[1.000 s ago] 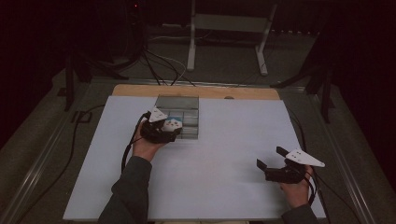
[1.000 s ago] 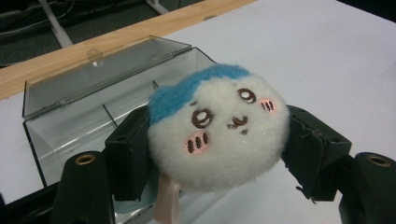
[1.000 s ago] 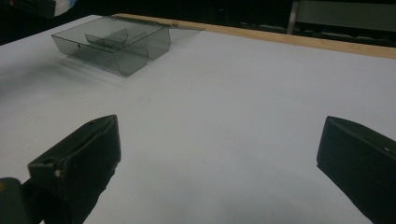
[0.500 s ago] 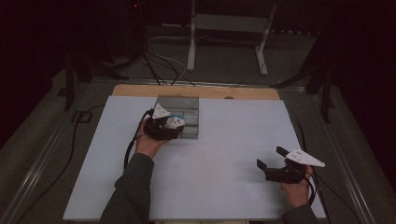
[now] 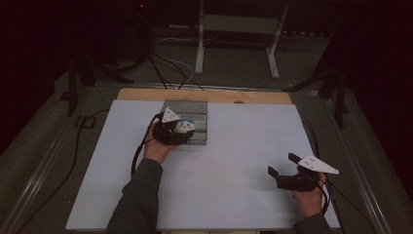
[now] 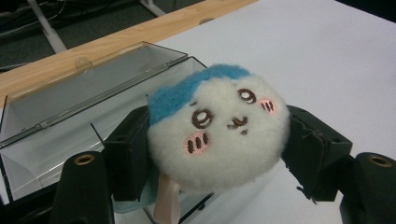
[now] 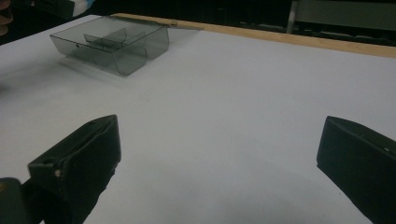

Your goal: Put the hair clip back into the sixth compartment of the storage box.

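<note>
Left tool clamped on plush toy, right tool wide open

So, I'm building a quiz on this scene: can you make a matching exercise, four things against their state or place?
Things:
1. plush toy
2. clear plastic box
3. right gripper
4. left gripper

States:
a. open and holding nothing, over the white table top
b. lid open, near the table's wooden far edge
c. shut, over the box
d. white with a blue top, squeezed between two jaws

Pairs: 1-d, 2-b, 3-a, 4-c
</note>
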`<state>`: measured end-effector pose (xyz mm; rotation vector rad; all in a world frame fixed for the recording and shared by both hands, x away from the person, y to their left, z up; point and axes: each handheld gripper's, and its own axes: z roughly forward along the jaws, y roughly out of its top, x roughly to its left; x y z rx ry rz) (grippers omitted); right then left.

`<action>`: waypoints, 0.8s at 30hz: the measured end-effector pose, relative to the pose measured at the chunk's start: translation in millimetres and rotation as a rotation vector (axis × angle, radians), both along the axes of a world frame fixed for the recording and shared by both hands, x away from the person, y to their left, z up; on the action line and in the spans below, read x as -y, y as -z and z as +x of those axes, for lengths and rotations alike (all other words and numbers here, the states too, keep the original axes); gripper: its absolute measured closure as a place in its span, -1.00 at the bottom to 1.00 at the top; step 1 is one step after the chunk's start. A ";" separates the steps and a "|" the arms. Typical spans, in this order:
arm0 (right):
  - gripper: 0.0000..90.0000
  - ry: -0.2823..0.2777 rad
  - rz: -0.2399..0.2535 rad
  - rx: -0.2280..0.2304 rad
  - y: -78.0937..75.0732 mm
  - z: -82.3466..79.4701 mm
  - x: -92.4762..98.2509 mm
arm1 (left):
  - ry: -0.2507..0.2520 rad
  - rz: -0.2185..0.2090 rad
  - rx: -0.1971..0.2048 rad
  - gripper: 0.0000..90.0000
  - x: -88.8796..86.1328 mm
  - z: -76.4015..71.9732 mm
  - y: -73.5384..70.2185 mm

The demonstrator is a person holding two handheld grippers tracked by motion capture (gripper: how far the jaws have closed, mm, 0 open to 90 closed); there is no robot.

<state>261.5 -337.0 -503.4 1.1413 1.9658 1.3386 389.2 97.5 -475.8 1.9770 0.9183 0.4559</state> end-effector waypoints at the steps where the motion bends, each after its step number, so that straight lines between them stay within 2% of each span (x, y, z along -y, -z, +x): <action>1: -1.00 0.000 0.000 -0.001 0.0 0.0 0.0 | 0.000 0.000 0.000 -0.30 0.0 0.0 0.0; 24: -1.00 0.001 0.001 -0.003 -0.1 0.1 0.7 | 0.000 0.001 -0.016 -0.30 10.8 8.2 7.8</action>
